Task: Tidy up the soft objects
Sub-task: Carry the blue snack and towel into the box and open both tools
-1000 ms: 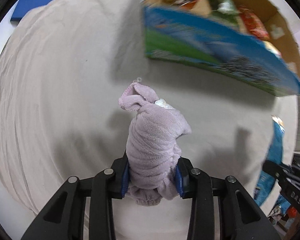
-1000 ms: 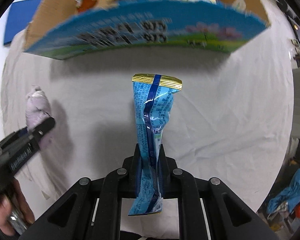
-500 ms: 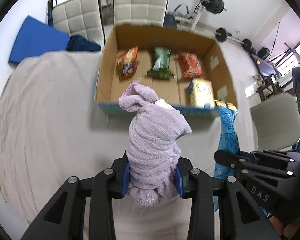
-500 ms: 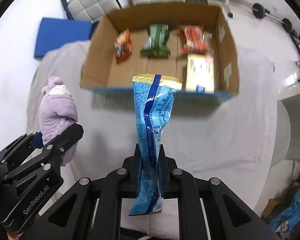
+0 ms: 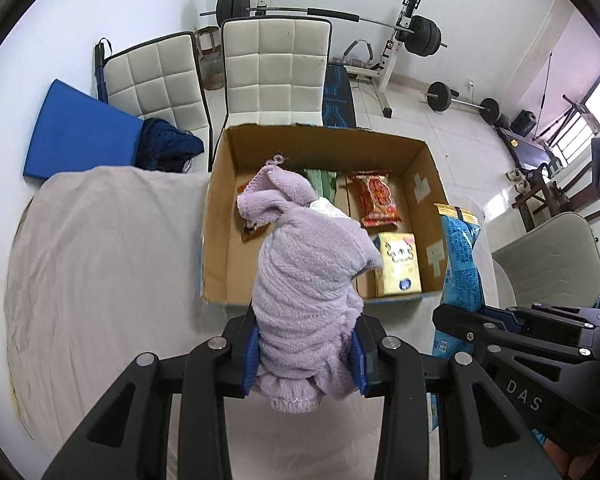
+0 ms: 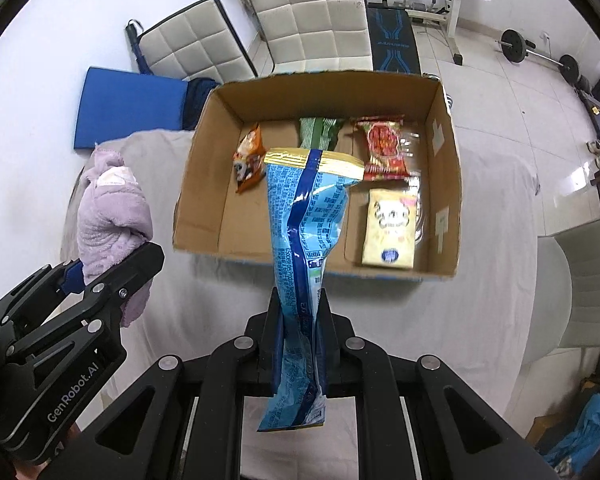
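My left gripper (image 5: 305,354) is shut on a rolled lilac fleece cloth (image 5: 308,276) and holds it up in front of an open cardboard box (image 5: 216,216). The cloth also shows in the right wrist view (image 6: 108,216). My right gripper (image 6: 300,336) is shut on a blue snack bag (image 6: 306,232) with a gold top, held upright before the same box (image 6: 198,184). The blue bag shows at the right of the left wrist view (image 5: 458,256). Inside the box lie an orange packet (image 6: 248,158), a green packet (image 6: 320,132), a red packet (image 6: 384,148) and a yellow packet (image 6: 390,228).
The box sits at the far edge of a table under a pale cloth (image 5: 100,264). Behind it stand two white padded chairs (image 5: 276,68), a blue mat (image 5: 76,132) and a weight bench with barbells (image 5: 400,28). Another pale chair (image 5: 552,256) stands at the right.
Both grippers have risen and tilted up with their loads. The box, first seen from its blue side, now shows its open top and contents, and the room behind has come into view.
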A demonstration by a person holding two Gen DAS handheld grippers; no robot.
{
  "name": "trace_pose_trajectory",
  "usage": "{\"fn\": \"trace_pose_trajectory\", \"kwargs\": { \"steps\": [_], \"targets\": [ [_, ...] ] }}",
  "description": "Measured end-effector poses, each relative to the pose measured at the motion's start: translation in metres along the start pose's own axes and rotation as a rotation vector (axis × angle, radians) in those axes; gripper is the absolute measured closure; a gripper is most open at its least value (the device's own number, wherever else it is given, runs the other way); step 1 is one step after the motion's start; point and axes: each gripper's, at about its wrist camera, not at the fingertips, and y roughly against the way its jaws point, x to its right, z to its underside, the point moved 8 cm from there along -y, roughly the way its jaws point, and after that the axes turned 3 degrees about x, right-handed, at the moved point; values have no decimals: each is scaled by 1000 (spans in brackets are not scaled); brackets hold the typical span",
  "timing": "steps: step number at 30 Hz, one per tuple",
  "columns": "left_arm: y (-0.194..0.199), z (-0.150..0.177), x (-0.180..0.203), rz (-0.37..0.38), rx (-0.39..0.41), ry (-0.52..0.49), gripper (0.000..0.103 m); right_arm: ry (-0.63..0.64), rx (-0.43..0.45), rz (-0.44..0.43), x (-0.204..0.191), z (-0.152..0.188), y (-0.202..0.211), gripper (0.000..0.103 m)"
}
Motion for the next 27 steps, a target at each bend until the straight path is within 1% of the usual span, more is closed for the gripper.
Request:
{"fn": "trace_pose_trajectory", "kwargs": {
  "steps": [5,9,12,16,20,27],
  "targets": [
    [-23,-28,-3,4,-28,-8,70,-32,1,8,12,-39,-20,89],
    [-54,-46,-7,32,-84,8,70,-49,-5,26,22,-67,-46,89],
    [-84,-54,-12,61,-152,39,70,-65,-30,46,31,-82,-76,89],
    [-120,-58,-19,77,-213,67,70,-78,-74,68,41,-88,-113,89],
    [-150,-53,-24,78,-275,87,70,-87,-111,81,50,-88,-145,89],
    [-180,-41,-21,90,-343,108,70,-91,-132,92,56,-95,-172,89]
  ]
}}
